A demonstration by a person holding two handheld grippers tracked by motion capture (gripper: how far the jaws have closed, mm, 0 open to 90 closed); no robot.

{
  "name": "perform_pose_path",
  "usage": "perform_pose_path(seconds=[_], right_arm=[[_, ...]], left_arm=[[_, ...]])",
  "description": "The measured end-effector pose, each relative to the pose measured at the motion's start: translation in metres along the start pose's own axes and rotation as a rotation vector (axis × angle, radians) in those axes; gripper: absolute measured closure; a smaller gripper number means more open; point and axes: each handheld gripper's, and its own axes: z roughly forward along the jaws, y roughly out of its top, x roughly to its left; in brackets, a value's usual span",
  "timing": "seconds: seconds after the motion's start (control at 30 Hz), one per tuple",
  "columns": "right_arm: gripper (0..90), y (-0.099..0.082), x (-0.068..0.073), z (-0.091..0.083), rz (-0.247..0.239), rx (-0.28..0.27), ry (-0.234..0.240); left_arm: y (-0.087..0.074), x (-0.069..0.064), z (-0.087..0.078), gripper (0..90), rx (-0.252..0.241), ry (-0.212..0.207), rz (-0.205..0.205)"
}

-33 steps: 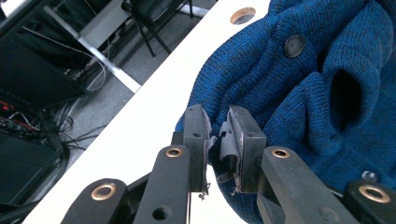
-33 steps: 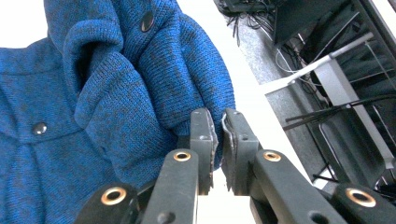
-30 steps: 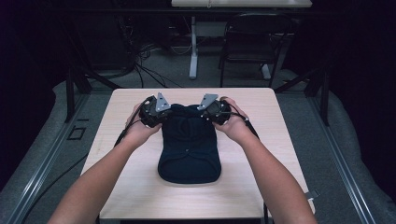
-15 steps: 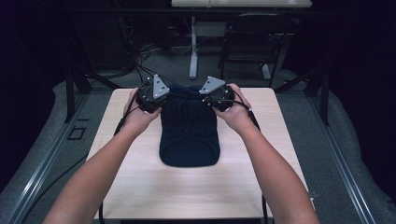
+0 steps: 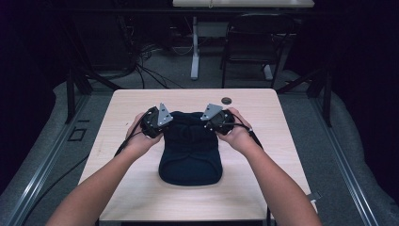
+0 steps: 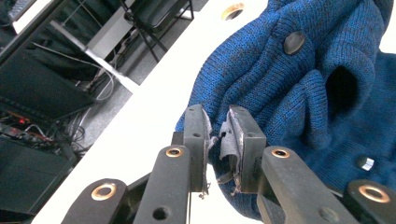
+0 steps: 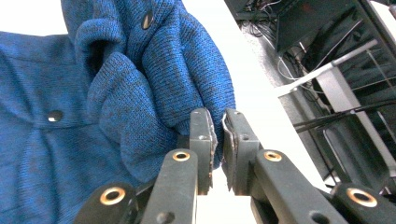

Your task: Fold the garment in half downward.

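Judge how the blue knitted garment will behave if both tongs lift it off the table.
The knitted garment will probably sag and drape, since it already bunches into soft folds near the left tongs and right tongs. The coarse knit likely grips the pads, so slipping seems unlikely. It looks light.

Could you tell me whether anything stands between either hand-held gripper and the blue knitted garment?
Nothing visible does. The left hand-held gripper and the right hand-held gripper each already pinch an edge of the blue knitted garment, with knit between the jaws on the table.
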Motion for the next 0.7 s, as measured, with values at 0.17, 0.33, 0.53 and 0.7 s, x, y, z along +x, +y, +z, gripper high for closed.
perform_pose_path(seconds=[0.17, 0.33, 0.53, 0.7], right_arm=[[82.4, -0.005, 0.005, -0.003, 0.01, -0.01, 0.012], [82.3, -0.006, 0.011, -0.011, 0.002, -0.022, 0.008], [82.2, -0.011, 0.02, -0.019, -0.027, -0.02, 0.011], [81.9, -0.015, 0.03, -0.026, -0.022, -0.017, 0.042]], left_arm=[[-0.002, -0.003, -0.003, 78.5, -0.01, -0.002, -0.012], [-0.002, -0.008, -0.007, 78.5, -0.013, -0.003, -0.006], [-0.006, -0.019, -0.015, 78.3, -0.018, -0.031, 0.002], [-0.01, -0.024, -0.021, 77.8, -0.016, -0.082, -0.004]])
